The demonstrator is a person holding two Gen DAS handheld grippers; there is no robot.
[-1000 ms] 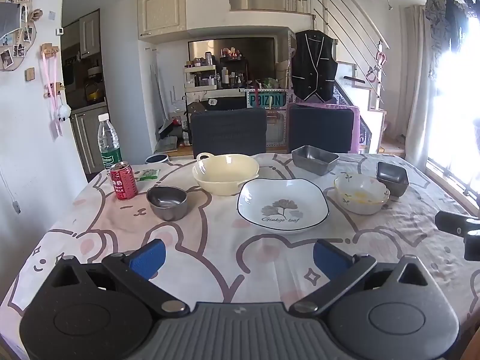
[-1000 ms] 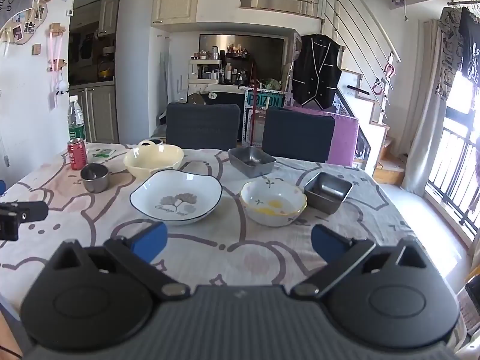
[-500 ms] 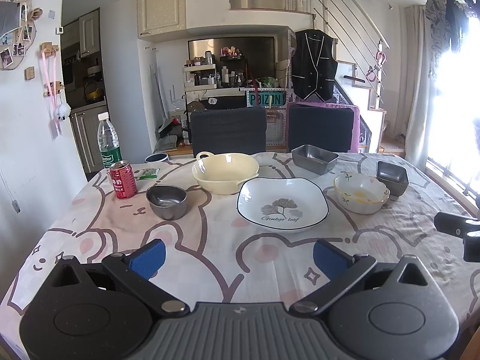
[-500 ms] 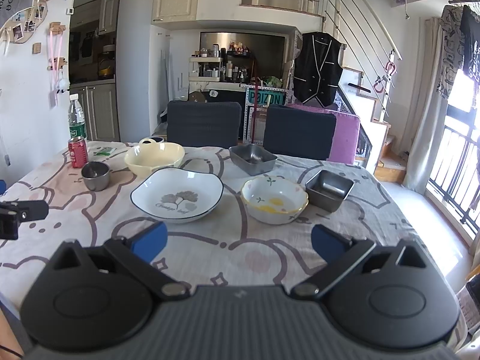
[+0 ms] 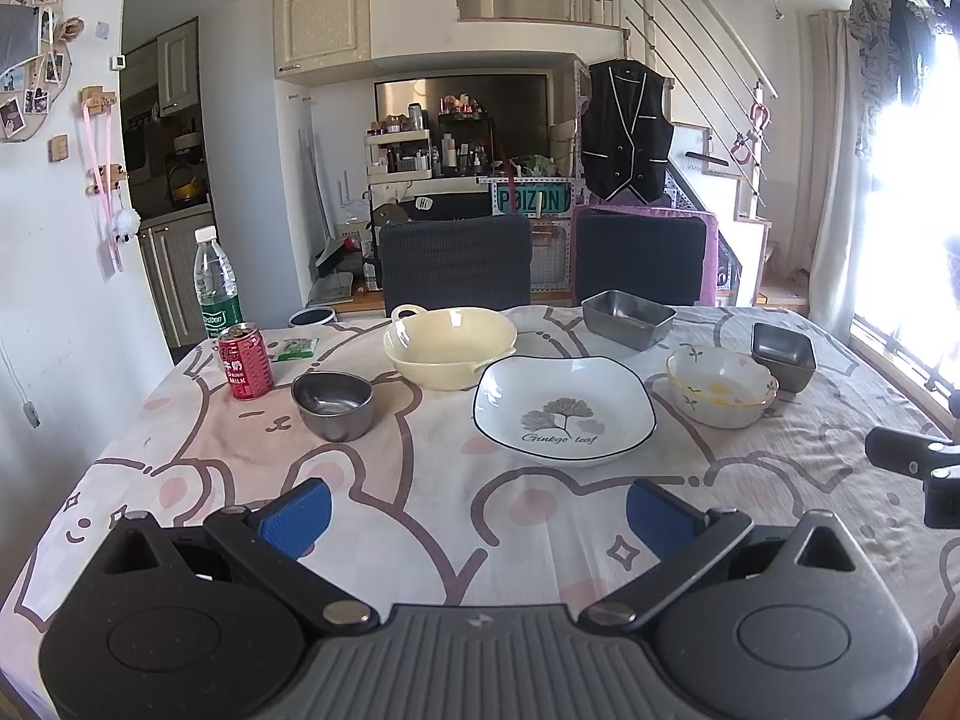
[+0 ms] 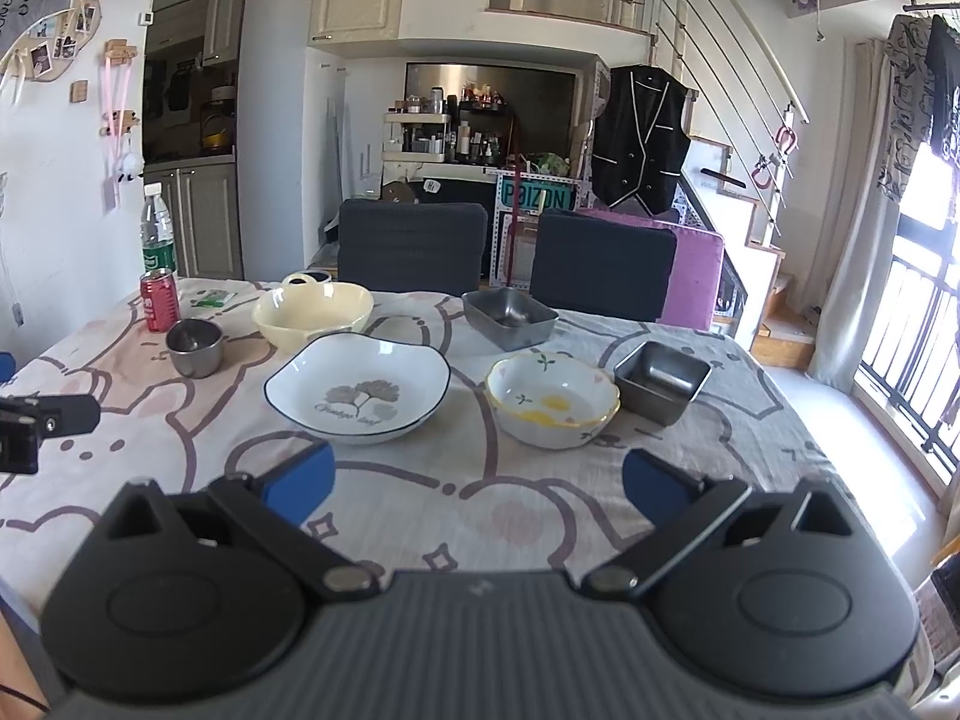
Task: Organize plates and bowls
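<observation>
On the table stand a white square ginkgo plate (image 5: 563, 411) (image 6: 357, 386), a cream handled bowl (image 5: 450, 345) (image 6: 312, 311), a small steel bowl (image 5: 333, 404) (image 6: 194, 347), a flowered bowl (image 5: 720, 385) (image 6: 552, 399), a grey rectangular tin (image 5: 627, 318) (image 6: 509, 317) and a small dark square tin (image 5: 783, 354) (image 6: 661, 380). My left gripper (image 5: 477, 513) is open and empty above the near table edge, in front of the plate. My right gripper (image 6: 477, 483) is open and empty, in front of the plate and the flowered bowl.
A red can (image 5: 245, 360) and a water bottle (image 5: 215, 282) stand at the table's far left. Two dark chairs (image 5: 456, 267) stand behind the table. The right gripper's side shows at the left view's right edge (image 5: 918, 468).
Both grippers have drifted slightly; the dishes sit a little higher in the views. Nothing on the table has moved.
</observation>
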